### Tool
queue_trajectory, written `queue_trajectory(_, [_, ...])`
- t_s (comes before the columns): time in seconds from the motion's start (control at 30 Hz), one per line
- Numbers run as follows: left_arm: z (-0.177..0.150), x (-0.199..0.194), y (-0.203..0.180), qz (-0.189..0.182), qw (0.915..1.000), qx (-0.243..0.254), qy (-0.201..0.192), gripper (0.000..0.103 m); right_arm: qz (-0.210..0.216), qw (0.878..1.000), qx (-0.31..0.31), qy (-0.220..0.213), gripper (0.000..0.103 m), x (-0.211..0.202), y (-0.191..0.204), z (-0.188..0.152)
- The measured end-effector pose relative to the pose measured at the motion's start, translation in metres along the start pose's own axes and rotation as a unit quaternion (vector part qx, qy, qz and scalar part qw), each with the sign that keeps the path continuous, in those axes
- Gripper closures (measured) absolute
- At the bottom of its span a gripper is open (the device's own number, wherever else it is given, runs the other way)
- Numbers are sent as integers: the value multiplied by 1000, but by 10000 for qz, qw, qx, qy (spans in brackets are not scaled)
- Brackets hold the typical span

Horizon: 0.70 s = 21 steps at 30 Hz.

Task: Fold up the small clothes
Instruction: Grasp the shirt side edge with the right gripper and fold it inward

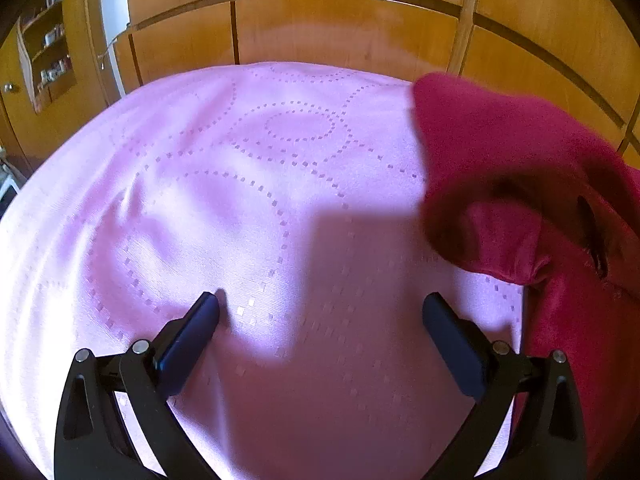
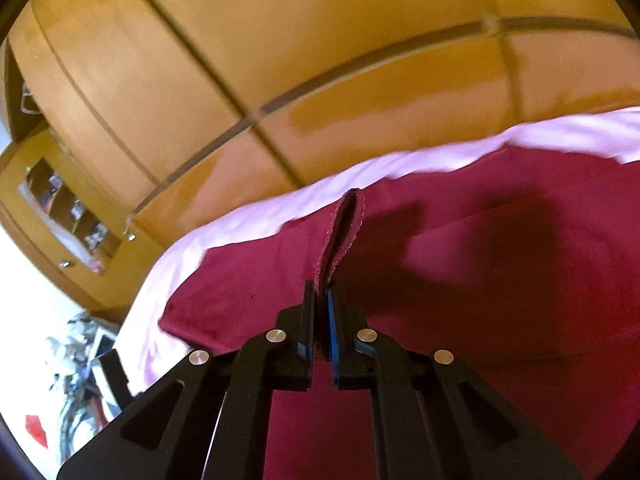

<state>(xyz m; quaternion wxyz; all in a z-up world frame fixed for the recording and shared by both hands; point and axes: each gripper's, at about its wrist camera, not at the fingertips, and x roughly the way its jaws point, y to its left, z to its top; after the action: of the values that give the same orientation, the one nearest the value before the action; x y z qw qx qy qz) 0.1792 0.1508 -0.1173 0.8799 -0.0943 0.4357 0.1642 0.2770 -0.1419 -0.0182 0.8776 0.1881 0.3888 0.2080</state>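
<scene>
- While the right gripper [image 2: 321,292] pinches a stitched edge of the crimson garment [image 2: 480,280], a clean fold, as I judge it, calls for lifting that edge evenly and keeping the cloth taut, not bunched.
- Beside it, the left gripper [image 1: 320,306] hangs with jaws wide apart and empty above the bedspread [image 1: 240,184]; it could pin the opposite hem.
- Soft and plush-looking, the garment lies rumpled at that view's right [image 1: 500,168].
- Pale pink weave shows dotted looping circles.
- Beyond stands a glossy wooden wardrobe [image 1: 344,28].
</scene>
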Motion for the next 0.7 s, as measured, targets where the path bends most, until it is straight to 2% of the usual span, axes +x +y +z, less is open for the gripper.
queue_trajectory(0.07, [2, -4, -3, 10, 10000, 94, 14, 2, -204, 9997, 58, -114, 98, -18, -21, 5])
queue_trajectory(0.2, [5, -19, -8, -241, 9995, 128, -149, 2, -554, 9980, 197, -219, 98, -40, -60, 8])
queue_trajectory(0.4, [15, -40, -24, -423, 9981, 113, -439, 2, -963, 9938, 549, -130, 98, -47, -112, -3])
queue_trajectory(0.57, [23, -46, -52, -550, 9967, 293, -525, 2, -992, 9920, 783, -10, 98, -38, -128, -9])
queue_trajectory(0.7, [33, -47, -85, -612, 9943, 616, -622, 2, -834, 9935, 741, -239, 98, -55, -123, -5])
